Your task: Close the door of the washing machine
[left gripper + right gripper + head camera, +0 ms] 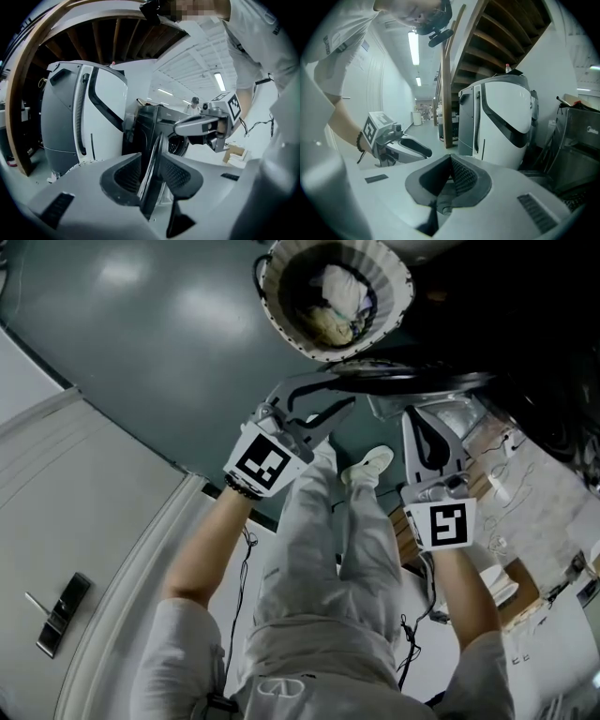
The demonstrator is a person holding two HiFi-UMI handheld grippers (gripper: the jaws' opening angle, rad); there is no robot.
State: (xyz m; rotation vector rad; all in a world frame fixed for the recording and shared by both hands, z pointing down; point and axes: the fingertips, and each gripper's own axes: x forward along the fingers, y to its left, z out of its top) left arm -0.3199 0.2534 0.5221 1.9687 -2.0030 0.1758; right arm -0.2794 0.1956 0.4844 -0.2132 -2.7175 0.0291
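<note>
Between the spread jaws of the left gripper (pixel 150 159) the door (pixel 157 143) stands edge-on, rim running near upright; right gripper (pixel 450 161) jaws pressed together, empty

The door (pixel 152 180) stands between the jaws of my left gripper (pixel 149 161), with the washing machine (pixel 145 123) behind it and my right gripper (pixel 185 126) to the right.

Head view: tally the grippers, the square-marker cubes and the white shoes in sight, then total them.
Grippers: 2, the left gripper and the right gripper
Marker cubes: 2, the left cube and the right cube
White shoe: 1
Total: 5
</note>
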